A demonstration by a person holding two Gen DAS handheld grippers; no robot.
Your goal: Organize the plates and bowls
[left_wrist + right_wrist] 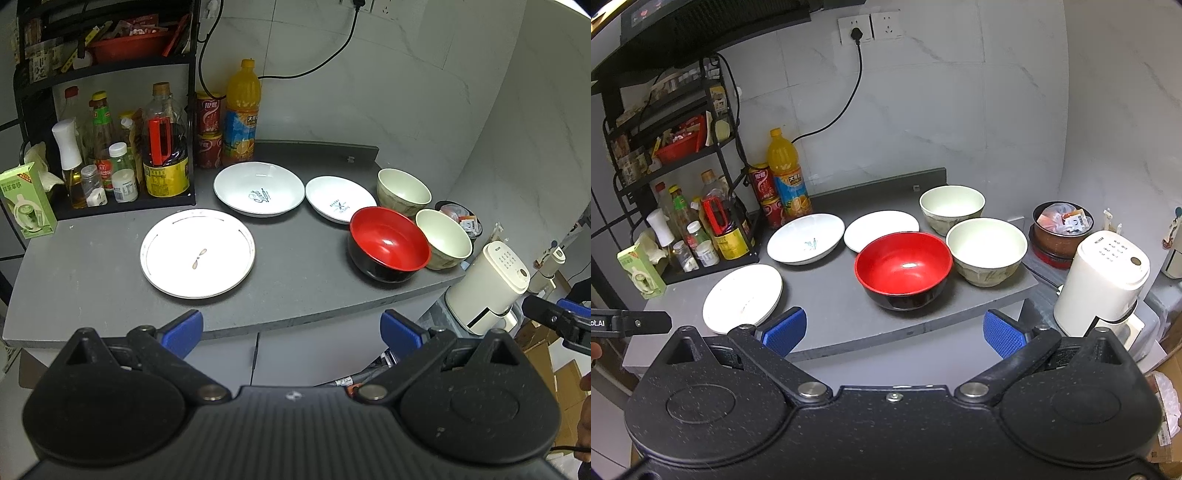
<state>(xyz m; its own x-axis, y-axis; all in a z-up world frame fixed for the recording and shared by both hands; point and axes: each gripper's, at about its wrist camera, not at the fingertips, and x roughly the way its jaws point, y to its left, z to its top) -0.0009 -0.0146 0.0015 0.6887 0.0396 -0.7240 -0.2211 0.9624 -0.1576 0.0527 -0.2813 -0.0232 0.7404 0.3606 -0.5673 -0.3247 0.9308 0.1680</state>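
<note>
three plates [197,253] left on counter [92,273], three bowls [389,243] right, rack [110,110] behind-left.

Legible text is sparse: the tall orange juice bottle [241,110] has "大" on its blue label. Just right-front of it, the deep white bowl-plate [259,188] has cursive print, unreadable. Left edge of right wrist view, black bar [629,322] reads "ot.AI"; other labels too blurred.

home kitchen | black wire rack of oil and sauce bottles [110,155] | dark grey surface [92,266] | white marble-look wall tiles [960,110] | white electric kettle [1104,277]
</note>
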